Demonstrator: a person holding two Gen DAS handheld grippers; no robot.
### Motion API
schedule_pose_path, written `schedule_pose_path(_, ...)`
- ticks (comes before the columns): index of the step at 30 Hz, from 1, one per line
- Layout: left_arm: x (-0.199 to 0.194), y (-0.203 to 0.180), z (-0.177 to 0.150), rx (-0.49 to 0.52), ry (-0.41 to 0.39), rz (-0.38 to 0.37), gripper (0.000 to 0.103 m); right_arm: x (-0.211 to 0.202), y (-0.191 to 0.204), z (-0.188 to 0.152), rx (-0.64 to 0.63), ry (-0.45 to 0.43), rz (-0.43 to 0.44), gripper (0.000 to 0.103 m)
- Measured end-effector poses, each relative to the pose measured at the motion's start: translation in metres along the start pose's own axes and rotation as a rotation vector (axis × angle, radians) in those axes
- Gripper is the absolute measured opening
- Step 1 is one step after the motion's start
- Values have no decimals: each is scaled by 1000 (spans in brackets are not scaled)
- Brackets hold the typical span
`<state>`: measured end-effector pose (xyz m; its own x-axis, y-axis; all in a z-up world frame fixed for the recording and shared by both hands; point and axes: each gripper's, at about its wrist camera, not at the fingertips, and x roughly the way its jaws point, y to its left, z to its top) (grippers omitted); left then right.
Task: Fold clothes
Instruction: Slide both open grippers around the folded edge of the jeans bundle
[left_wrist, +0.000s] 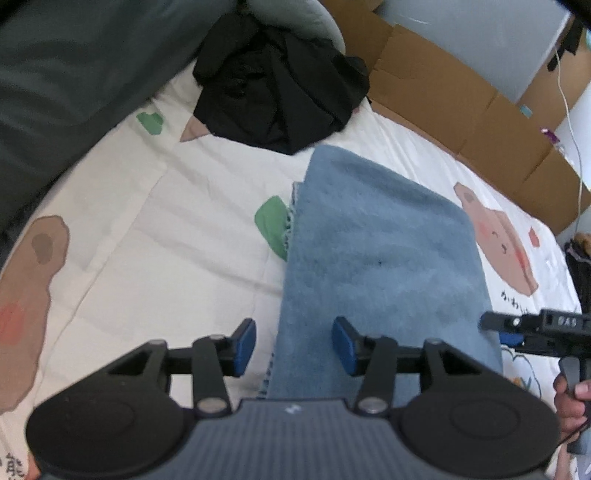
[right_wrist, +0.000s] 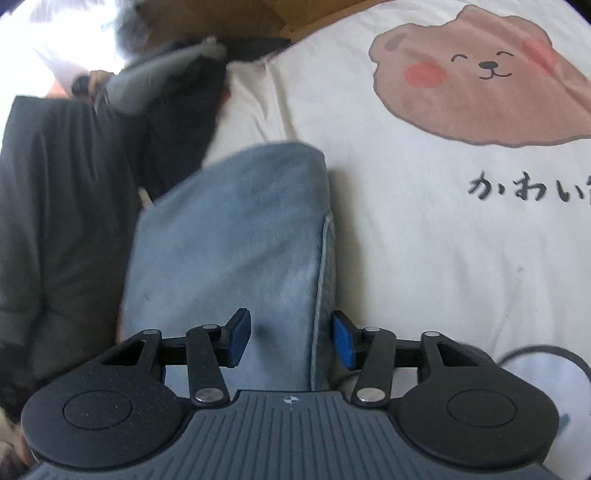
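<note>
A folded blue fleece garment (left_wrist: 380, 266) lies on the white cartoon-print bedsheet (left_wrist: 166, 221). My left gripper (left_wrist: 293, 345) is open, hovering over the garment's near left edge, with that edge between its blue pads. The right gripper (left_wrist: 491, 326) shows at the right edge of the left wrist view, at the garment's right side. In the right wrist view the same blue garment (right_wrist: 236, 229) runs away from the open right gripper (right_wrist: 291, 341), whose pads straddle the garment's seamed edge. Neither gripper holds cloth.
A crumpled black garment (left_wrist: 280, 88) lies beyond the blue one near a grey pillow (left_wrist: 74, 74). Cardboard boxes (left_wrist: 461, 110) line the bed's far side. A person's hand (left_wrist: 570, 402) holds the right gripper. Dark clothing (right_wrist: 55, 206) fills the left of the right wrist view.
</note>
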<state>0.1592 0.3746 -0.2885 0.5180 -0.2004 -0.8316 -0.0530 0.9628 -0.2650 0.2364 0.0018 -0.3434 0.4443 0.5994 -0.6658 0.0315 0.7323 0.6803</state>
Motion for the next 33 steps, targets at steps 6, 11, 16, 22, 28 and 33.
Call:
schedule_pose_path(6,2,4,-3,-2,-4,-25,51,11,0,5,-12,37,31,57)
schedule_pose_path(11,4,13,-2,-59,-1,-73,48,13,-10,5,54,52,61,56)
schedule_pose_path(16,5,8,2,-26,11,-131,50,-1,4,10,74,45,72,56)
schedule_pose_path(22,12,12,5,-55,4,-135,55,-4,14,10,82,28,101,56)
schedule_pose_path(28,21,19,8,-68,25,-182,62,29,-21,6,163,99,145,55)
schedule_pose_path(33,31,31,7,-135,57,-236,71,33,-18,4,149,105,153,48)
